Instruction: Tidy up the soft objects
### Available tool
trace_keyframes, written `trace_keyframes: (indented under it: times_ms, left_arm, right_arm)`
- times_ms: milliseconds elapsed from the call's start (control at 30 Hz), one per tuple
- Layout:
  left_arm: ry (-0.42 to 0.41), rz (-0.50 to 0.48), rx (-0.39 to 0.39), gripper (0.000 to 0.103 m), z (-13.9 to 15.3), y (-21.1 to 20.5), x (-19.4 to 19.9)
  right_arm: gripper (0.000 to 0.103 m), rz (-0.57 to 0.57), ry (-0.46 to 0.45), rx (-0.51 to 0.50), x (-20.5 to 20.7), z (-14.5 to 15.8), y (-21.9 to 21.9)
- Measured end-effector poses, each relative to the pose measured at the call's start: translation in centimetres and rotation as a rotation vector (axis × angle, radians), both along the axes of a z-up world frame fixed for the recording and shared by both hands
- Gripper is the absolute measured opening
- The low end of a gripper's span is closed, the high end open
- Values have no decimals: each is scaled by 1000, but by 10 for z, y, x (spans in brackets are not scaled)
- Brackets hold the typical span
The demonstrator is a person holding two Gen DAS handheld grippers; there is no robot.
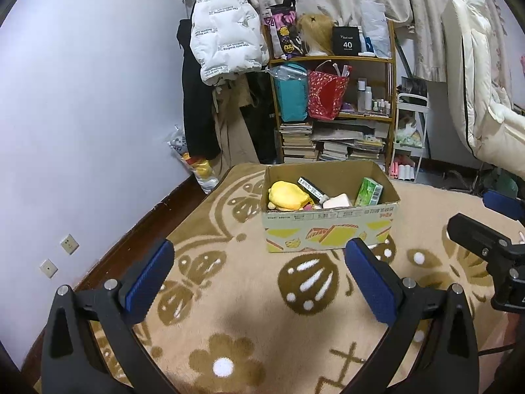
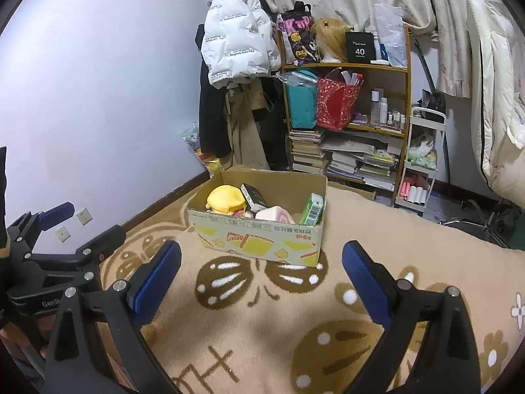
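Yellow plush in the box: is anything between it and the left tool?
Only the box's near wall stands between them. The yellow plush lies inside at the left end. The open left tool has bare blanket ahead of it.

I am reading "40" in white on the black box (image 1: 347, 45) standing on the top shelf (image 2: 344, 64) at the far side of the room; the smaller line under the number is blurring out for me. Left of it, pink letters "K" and "P" are showing on the dark printed bag (image 2: 297, 34). The white puffer jacket (image 1: 223, 29), hanging far left of the shelf, is carrying repeated upside-down print reading "The only leading fashion art". Near me, red characters are running upside down along the cardboard box (image 2: 262, 233) rim, too small for me to make out. On my left gripper (image 2: 49, 239), seen from my right camera, "Gen" is showing in white.
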State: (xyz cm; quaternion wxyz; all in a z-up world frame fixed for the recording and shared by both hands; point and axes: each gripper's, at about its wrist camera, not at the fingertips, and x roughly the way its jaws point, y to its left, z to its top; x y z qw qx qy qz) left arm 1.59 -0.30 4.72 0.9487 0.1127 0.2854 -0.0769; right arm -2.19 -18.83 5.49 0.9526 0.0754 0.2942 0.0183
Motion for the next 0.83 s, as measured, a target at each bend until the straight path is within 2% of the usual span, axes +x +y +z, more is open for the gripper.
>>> trace_keyframes:
  times_ms: [267, 833]
  left_arm:
    - [15, -7, 10, 103, -8, 1, 0]
    - [27, 3, -1, 103, -15, 1, 4]
  right_arm:
    - [103, -5, 24, 0, -3, -14, -2]
    - [103, -16, 27, -7, -3, -19, -5]
